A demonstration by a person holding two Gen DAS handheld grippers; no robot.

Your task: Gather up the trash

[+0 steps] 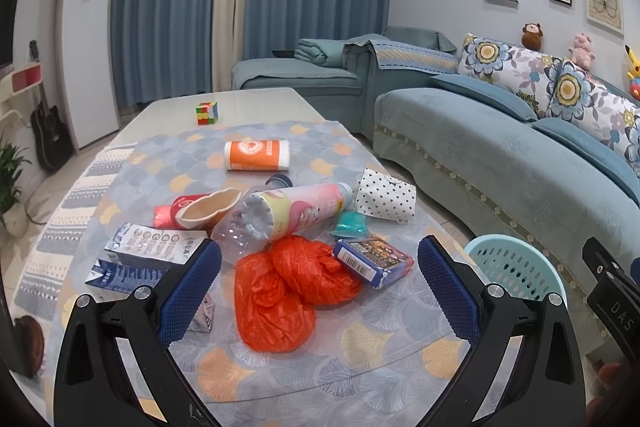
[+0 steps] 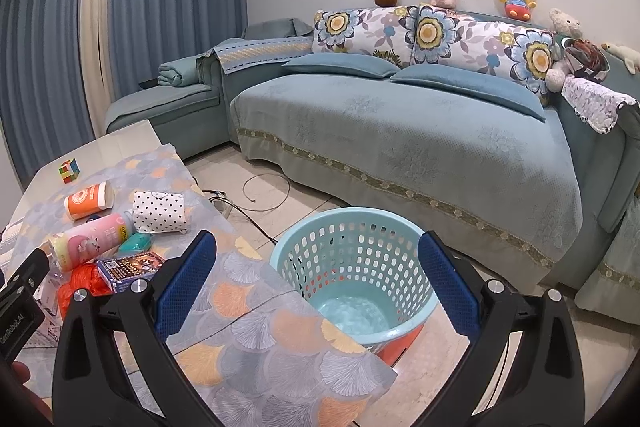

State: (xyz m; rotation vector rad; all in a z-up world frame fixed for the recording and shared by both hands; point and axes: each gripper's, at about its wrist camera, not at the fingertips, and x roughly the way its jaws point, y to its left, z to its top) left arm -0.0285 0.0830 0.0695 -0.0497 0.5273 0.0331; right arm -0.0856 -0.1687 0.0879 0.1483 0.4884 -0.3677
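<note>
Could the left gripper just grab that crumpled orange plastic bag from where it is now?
Probably yes. The left gripper is open, and the orange plastic bag lies between its fingers on top of the tablecloth, with nothing covering it.

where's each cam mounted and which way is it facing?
Left wrist: on the left gripper, open, facing the trash pile on the table; the right gripper's body shows at right.
Right wrist: on the right gripper, open, facing the basket and sofa.
Shared: basket, red bag, blue box, sofa.
</note>
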